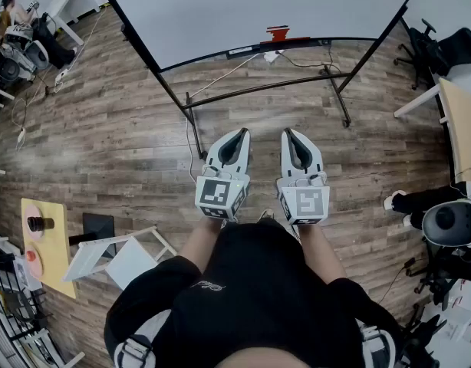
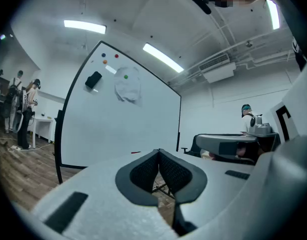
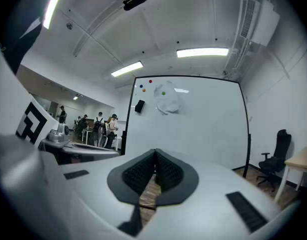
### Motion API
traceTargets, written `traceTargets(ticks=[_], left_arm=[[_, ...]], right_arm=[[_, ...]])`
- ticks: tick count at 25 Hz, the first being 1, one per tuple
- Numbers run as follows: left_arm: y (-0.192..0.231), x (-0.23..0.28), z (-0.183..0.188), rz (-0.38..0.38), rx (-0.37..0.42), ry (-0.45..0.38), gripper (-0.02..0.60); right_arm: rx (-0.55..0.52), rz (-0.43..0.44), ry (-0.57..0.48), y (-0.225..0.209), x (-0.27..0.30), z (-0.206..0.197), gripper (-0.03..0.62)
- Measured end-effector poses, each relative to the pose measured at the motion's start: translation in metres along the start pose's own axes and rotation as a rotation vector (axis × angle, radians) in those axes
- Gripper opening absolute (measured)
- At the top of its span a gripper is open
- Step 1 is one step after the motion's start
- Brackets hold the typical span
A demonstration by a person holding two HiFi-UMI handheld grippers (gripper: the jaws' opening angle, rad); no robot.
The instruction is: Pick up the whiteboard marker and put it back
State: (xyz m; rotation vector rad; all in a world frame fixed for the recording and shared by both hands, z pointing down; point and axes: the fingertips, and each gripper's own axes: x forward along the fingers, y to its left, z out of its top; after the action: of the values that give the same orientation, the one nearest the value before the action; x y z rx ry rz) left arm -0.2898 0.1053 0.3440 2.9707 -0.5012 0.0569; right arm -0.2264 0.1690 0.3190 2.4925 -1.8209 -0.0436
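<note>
I am judging the task as not yet begun; both tongs are hanging level in front of me over the wood floor (image 1: 120, 136), well short of the whiteboard (image 1: 258, 6), and neither is carrying anything; the left tongs (image 1: 240, 134) are showing their dark pads pressed together at the tip with nothing between them, and the right tongs (image 1: 291, 133) are looking the same, pinched closed and empty; the whiteboard marker (image 1: 278, 32), as I am reading it, is the small red thing lying on the ledge (image 1: 327, 40) along the board's lower edge, apart from both tongs; everything is therefore remaining to be done: moving in to the board, opening one pair, taking the marker, lifting it and setting it back; a fair amount is hard to make out; the red thing is too small for me to be telling cap from barrel, or even to be sure it is a marker rather than some other item on the ledge; a dark block (image 2: 93, 80) high on the board is looking like an eraser, though I am only guessing; my own body is covering the floor nearest me
</note>
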Motion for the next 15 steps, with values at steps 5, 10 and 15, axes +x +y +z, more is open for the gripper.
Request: traceTargets(ticks=[5, 10, 15], left_arm=[[0.000, 0.006, 0.001, 0.011, 0.006, -0.013, 0.006], [0.003, 0.001, -0.002, 0.000, 0.007, -0.008, 0.006], [0.014, -0.005, -0.003, -0.004, 0.004, -0.007, 0.006]], right_arm=[[-0.008, -0.002, 0.002, -0.008, 0.000, -0.003, 0.003], [-0.004, -0.014, 0.007, -0.004, 0.001, -0.006, 0.003], [-0.006, -0.012, 0.005, 0.008, 0.005, -0.008, 0.003]])
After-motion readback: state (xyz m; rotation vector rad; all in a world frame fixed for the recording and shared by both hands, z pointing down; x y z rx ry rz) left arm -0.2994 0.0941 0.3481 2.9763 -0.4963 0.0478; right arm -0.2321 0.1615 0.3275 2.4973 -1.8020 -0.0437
